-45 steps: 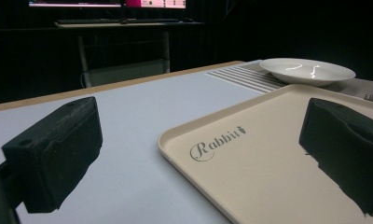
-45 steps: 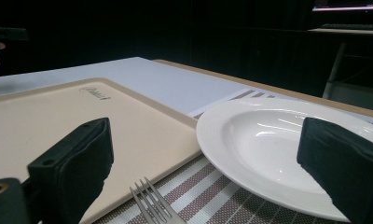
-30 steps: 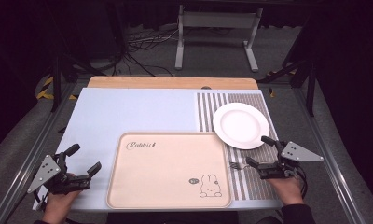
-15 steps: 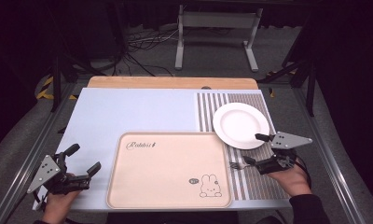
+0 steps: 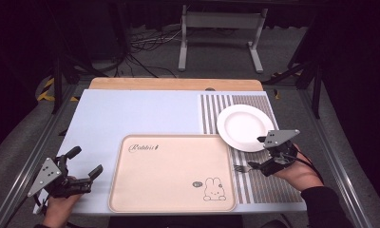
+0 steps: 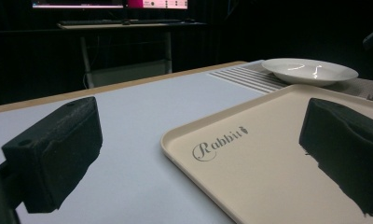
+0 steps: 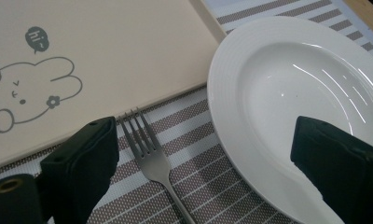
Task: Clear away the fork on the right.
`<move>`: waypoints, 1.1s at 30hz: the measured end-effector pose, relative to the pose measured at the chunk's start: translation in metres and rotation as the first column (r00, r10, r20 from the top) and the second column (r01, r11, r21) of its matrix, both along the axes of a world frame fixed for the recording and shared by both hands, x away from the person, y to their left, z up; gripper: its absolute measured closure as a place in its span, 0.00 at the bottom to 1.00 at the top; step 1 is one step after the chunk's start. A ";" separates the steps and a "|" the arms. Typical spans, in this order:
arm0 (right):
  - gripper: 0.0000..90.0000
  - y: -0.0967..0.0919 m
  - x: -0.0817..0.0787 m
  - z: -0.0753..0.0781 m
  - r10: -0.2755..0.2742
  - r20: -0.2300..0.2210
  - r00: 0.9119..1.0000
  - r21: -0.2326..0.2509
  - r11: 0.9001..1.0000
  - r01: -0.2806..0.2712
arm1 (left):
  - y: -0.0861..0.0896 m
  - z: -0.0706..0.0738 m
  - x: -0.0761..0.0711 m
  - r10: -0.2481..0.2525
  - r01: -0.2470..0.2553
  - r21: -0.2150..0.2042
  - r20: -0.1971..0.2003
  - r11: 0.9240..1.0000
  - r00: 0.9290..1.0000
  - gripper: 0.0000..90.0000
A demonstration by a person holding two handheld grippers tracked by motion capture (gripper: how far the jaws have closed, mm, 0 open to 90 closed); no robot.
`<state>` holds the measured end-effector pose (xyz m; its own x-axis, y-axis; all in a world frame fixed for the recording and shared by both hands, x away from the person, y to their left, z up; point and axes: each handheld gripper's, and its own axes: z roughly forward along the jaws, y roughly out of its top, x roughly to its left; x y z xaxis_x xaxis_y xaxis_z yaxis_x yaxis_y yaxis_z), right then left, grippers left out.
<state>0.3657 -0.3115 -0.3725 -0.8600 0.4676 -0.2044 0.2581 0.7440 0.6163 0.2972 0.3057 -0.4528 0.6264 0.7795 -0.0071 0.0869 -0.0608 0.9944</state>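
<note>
Dark room, cables and a metal stand behind a pale blue tabletop (image 5: 131, 114). Cream rabbit tray (image 5: 174, 173) at front centre, striped mat (image 5: 273, 187) to its right with white plate (image 5: 242, 126) and fork (image 7: 152, 158). Right hand-held gripper (image 5: 259, 153) raised over fork and plate edge, jaws apart, nothing between. Left hand-held gripper (image 5: 86, 163) idle at the near-left corner, jaws apart. Probably lining up on the fork; next, lower and close on its handle.
</note>
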 end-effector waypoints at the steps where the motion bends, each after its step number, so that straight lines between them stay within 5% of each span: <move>1: 0.09 0.000 0.000 0.000 0.000 0.000 1.000 0.000 1.000 0.000 | 0.000 0.000 0.000 0.000 0.000 0.000 0.000 1.000 1.000 0.00; 14: 0.11 -0.001 0.010 -0.009 0.025 -0.103 0.994 -0.140 0.989 -0.039 | 0.000 0.000 0.000 -0.001 0.001 0.002 -0.002 1.000 1.000 0.00; 18: 0.13 -0.002 0.014 -0.015 0.039 -0.171 0.985 -0.192 0.979 -0.072 | 0.000 0.000 0.000 0.000 0.000 0.002 -0.002 1.000 1.000 0.00; 33: 0.15 -0.002 0.019 -0.028 0.057 -0.260 0.964 -0.280 0.951 -0.132 | -0.001 0.000 0.000 -0.005 0.005 0.009 -0.004 1.000 1.000 0.00</move>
<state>0.3845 -0.3132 -0.4004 -0.9379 0.3336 -0.0957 0.2935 0.9096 0.2940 0.2974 0.3050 -0.4530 0.6304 0.7762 -0.0025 0.0901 -0.0700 0.9935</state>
